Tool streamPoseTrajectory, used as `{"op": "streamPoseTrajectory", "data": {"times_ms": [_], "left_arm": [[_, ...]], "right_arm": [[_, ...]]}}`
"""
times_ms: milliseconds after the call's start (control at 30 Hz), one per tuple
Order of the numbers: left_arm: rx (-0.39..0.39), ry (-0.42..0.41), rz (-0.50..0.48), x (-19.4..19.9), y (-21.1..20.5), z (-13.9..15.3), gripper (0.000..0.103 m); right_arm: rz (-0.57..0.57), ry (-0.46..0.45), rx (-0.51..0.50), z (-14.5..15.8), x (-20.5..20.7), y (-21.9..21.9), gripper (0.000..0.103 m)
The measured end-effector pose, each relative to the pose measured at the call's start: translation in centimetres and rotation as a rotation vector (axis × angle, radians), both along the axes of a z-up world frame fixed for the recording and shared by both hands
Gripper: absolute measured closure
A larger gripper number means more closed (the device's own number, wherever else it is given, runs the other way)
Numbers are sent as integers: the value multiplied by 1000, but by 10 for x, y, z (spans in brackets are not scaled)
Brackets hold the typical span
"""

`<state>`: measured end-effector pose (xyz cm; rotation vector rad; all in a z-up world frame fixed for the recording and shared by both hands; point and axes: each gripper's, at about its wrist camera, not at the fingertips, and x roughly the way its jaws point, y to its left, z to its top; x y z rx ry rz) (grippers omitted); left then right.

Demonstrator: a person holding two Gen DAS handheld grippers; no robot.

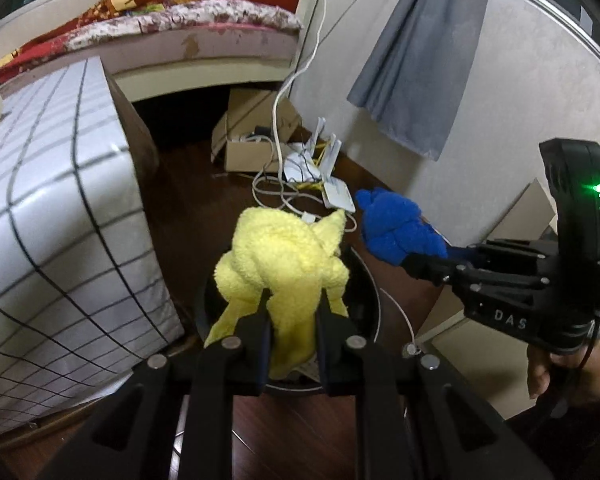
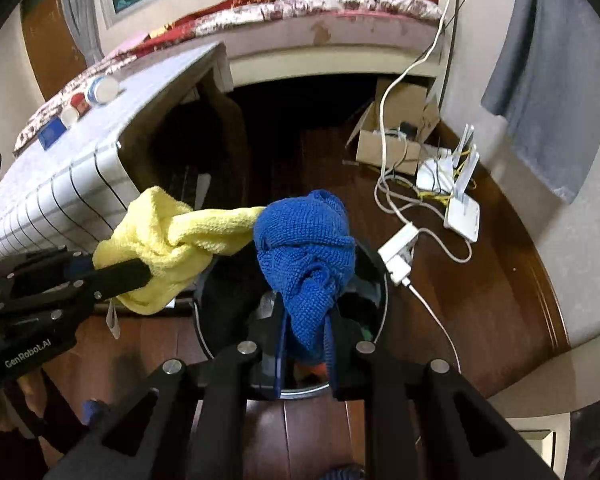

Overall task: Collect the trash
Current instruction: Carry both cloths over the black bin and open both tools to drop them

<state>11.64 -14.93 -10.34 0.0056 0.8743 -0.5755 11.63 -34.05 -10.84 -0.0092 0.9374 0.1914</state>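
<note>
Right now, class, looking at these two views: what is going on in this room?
A person is collecting trash with two handheld grippers. The left gripper is shut on a knotted yellow cloth, and the right gripper is shut on a knotted blue cloth. Both cloths hang above a round dark bin on the wooden floor, not yet dropped. A tangle of cables lies beside it.

Both tools are matte black with round silver screws. The right hand-held gripper (image 1: 410, 262) bears "DAS" lettering and a green light; the left hand-held gripper (image 2: 148, 276) reads "GenRobot.AI". Bare skin shows at the right hand (image 1: 556, 376).
</note>
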Motion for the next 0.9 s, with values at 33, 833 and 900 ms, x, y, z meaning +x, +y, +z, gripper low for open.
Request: {"op": "streamPoseTrajectory", "data": {"times_ms": [33,833,900], "left_arm": [[3,6,-3,1,-2,-3,84],[142,99,194,28,21,-64,1],[149,87,201,26,23,-64,1]], "right_arm": [[2,8,-2,-3,2,0,86],[-66,156,-188,-62,34,-8,1],[-57,148,-198,-61,34,-5,1]]}}
